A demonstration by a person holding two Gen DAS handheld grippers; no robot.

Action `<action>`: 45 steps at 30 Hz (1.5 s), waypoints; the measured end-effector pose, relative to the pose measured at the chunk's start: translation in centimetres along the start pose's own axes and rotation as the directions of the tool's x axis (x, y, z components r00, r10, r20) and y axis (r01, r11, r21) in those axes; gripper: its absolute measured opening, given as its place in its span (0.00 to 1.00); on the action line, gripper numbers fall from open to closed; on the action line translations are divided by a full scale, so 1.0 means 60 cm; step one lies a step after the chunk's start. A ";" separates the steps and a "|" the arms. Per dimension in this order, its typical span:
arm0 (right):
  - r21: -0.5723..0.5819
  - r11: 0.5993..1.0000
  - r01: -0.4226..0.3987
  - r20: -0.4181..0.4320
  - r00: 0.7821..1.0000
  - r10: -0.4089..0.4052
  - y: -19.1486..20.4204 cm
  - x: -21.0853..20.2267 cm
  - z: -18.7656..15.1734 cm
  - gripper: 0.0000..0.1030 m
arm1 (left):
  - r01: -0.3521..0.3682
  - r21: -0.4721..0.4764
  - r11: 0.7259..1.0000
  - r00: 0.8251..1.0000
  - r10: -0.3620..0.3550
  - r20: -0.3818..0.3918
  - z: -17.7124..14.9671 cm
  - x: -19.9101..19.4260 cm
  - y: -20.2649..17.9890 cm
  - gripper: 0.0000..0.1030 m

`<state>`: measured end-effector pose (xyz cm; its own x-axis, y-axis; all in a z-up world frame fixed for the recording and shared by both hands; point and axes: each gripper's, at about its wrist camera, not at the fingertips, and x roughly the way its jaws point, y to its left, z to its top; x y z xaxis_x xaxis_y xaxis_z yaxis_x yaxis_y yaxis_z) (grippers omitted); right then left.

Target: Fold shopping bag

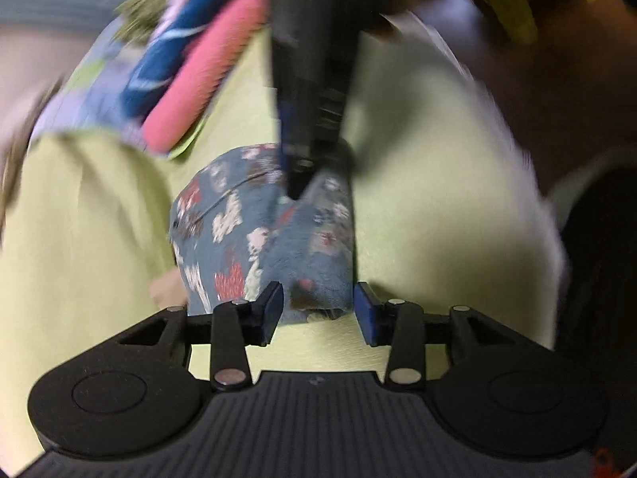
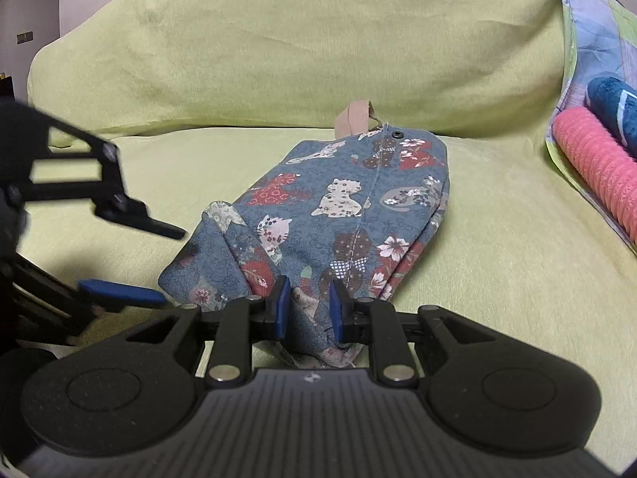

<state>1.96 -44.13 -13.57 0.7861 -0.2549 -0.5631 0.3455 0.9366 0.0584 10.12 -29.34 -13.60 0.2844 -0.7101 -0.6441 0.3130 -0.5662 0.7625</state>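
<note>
The shopping bag (image 2: 342,199) is blue-grey cloth printed with cats and flowers, lying partly folded on a green sofa seat (image 2: 497,279). Its tan handle (image 2: 352,119) sticks out at the far end. My right gripper (image 2: 308,306) is shut on a bunched fold at the bag's near edge. In the left wrist view the right gripper (image 1: 296,191) comes down from above and pinches the bag (image 1: 239,231) into a raised ridge. My left gripper (image 1: 320,312) is open, with a corner of the bag lying loosely between its blue pads (image 1: 366,314). In the right wrist view the left gripper (image 2: 173,267) is spread wide beside the bag's left corner.
The green back cushion (image 2: 298,47) rises behind the bag. To the right lie a pink ribbed roll (image 2: 593,171) and a dark blue roll (image 2: 617,107) on a pastel patterned cloth (image 2: 589,24). Open seat stretches to the right of the bag. The left wrist view is motion-blurred.
</note>
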 end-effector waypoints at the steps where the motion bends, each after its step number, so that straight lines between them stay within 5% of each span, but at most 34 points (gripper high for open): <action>1: 0.002 1.000 -0.002 0.000 1.000 0.002 0.000 0.000 0.000 0.16 | -0.027 0.067 0.997 1.000 0.028 -0.005 0.002 0.013 -0.013 0.46; 4: 0.007 1.000 -0.008 -0.002 1.000 0.008 -0.003 0.002 0.001 0.16 | -0.086 0.155 0.984 0.996 0.083 0.022 -0.003 0.039 -0.027 0.47; 6: 0.010 1.000 -0.015 -0.003 1.000 0.015 -0.005 0.003 0.002 0.16 | -0.064 0.142 0.988 0.997 0.058 0.042 -0.011 0.048 -0.016 0.47; 11: -0.043 0.999 -0.033 0.003 0.999 0.033 -0.004 -0.002 0.008 0.23 | 0.151 0.005 0.989 0.986 -0.151 0.074 -0.033 0.064 0.060 0.44; 14: -0.161 0.987 -0.008 0.050 0.999 0.017 0.001 -0.033 0.011 0.45 | 0.268 -0.082 0.960 0.960 -0.259 0.103 -0.050 0.077 0.105 0.44; 16: -0.312 0.950 -0.017 0.105 0.993 0.052 0.002 -0.062 -0.002 0.46 | 0.302 -0.118 0.946 0.949 -0.287 0.130 -0.063 0.084 0.120 0.44; 18: -0.529 0.849 -0.006 0.114 0.990 0.078 0.010 -0.075 -0.030 0.49 | 0.322 -0.150 0.935 0.941 -0.300 0.155 -0.073 0.089 0.129 0.44; 20: -0.716 0.698 0.017 0.111 0.990 0.090 0.016 -0.073 -0.062 0.49 | 0.335 -0.179 0.925 0.936 -0.305 0.175 -0.081 0.090 0.138 0.44; 22: -0.841 0.539 0.052 0.122 0.988 0.096 0.015 -0.063 -0.093 0.47 | 0.342 -0.200 0.918 0.933 -0.305 0.191 -0.086 0.093 0.142 0.44; 24: -0.901 0.424 0.089 0.156 0.980 0.126 0.010 -0.051 -0.109 0.44 | 0.348 -0.215 0.913 0.930 -0.306 0.205 -0.088 0.093 0.144 0.44; 28: -0.951 0.272 0.147 0.207 0.956 0.208 -0.003 -0.023 -0.115 0.42 | 0.381 -0.255 0.889 0.915 -0.323 0.240 -0.092 0.091 0.150 0.45; 33: -0.978 0.175 0.114 0.169 0.924 0.344 -0.025 -0.003 -0.111 0.32 | 0.426 -0.296 0.855 0.894 -0.347 0.285 -0.102 0.088 0.155 0.47; 35: -0.978 0.198 0.063 0.135 0.918 0.374 -0.032 0.002 -0.098 0.31 | 0.447 -0.315 0.837 0.883 -0.357 0.304 -0.107 0.088 0.159 0.47; 37: -0.963 0.266 -0.036 0.073 0.919 0.388 -0.039 0.008 -0.075 0.29 | 0.466 -0.329 0.821 0.873 -0.368 0.319 -0.112 0.089 0.164 0.47; 42: -0.734 0.567 -0.374 -0.140 0.900 0.412 -0.061 0.028 0.016 0.28 | 0.527 -0.386 0.757 0.842 -0.407 0.353 -0.119 0.094 0.183 0.47; 45: -0.530 0.690 -0.492 -0.220 0.866 0.449 -0.079 0.040 0.059 0.28 | 0.560 -0.431 0.708 0.826 -0.430 0.365 -0.121 0.095 0.195 0.47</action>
<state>4.01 -50.06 -12.30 0.7231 0.2526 -0.6429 -0.4201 0.8997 -0.1190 22.00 -37.00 -8.80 -0.2309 -0.4955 -0.8373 0.7713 -0.6179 0.1529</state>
